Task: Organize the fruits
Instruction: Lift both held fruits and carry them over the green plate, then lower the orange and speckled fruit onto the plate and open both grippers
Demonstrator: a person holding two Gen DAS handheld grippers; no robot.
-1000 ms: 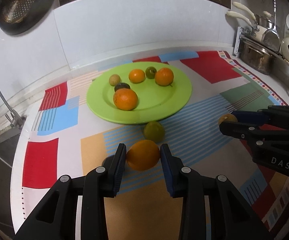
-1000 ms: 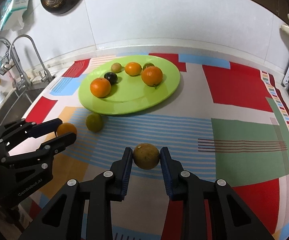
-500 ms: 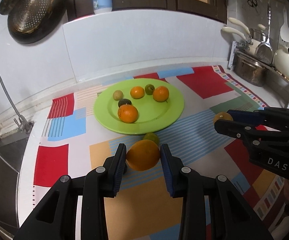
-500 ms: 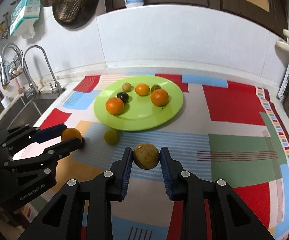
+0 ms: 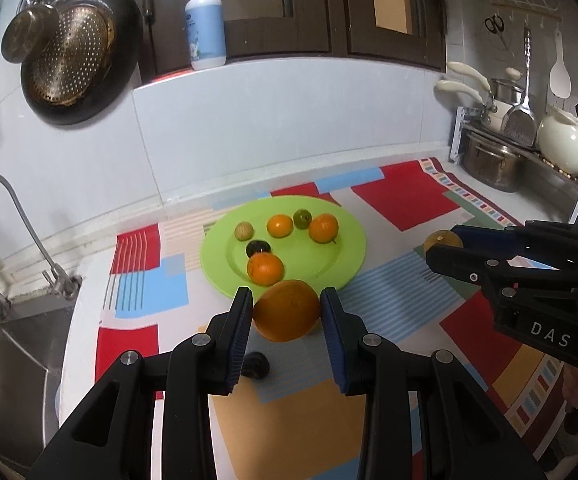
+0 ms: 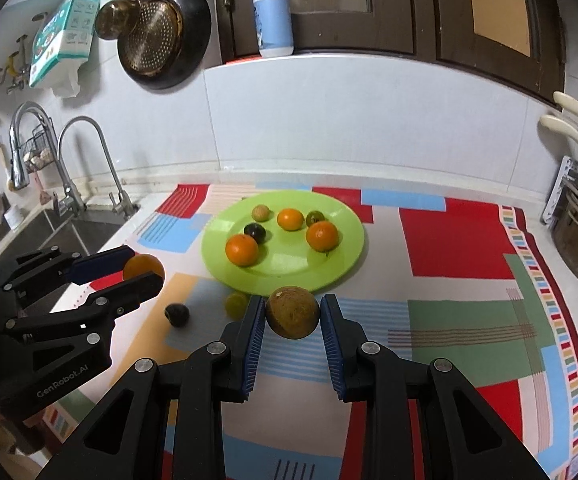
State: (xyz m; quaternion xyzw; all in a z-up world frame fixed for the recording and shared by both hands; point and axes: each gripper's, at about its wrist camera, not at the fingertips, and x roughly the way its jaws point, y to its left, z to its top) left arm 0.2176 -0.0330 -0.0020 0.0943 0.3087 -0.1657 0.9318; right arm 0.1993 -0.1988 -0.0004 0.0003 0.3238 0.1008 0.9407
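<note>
My left gripper [image 5: 287, 305] is shut on a large orange [image 5: 287, 314], held in the air near the front rim of the green plate [image 5: 329, 268]. My right gripper [image 6: 293, 309] is shut on a brownish-yellow round fruit [image 6: 293, 312], also off the mat. Each gripper shows in the other's view: the right gripper [image 5: 443, 245] with its fruit, the left gripper [image 6: 145, 269] with its orange [image 6: 143, 265]. The plate [image 6: 289, 266] holds several small fruits, oranges among them. On the mat lie a yellow-green fruit [image 6: 236, 303] and a dark fruit [image 6: 177, 314].
A sink with faucets [image 6: 85, 168] lies left of the patterned mat [image 6: 457, 240]. Steel pots [image 5: 493, 160] and hanging utensils stand at the right. A soap bottle [image 5: 205, 20] sits on the ledge above the white backsplash, and a pan with a colander [image 5: 73, 60] hangs on the wall.
Both grippers have risen with their fruits, and the plate and mat now look smaller and farther below. The yellow-green fruit is now hidden behind the orange in the left wrist view.
</note>
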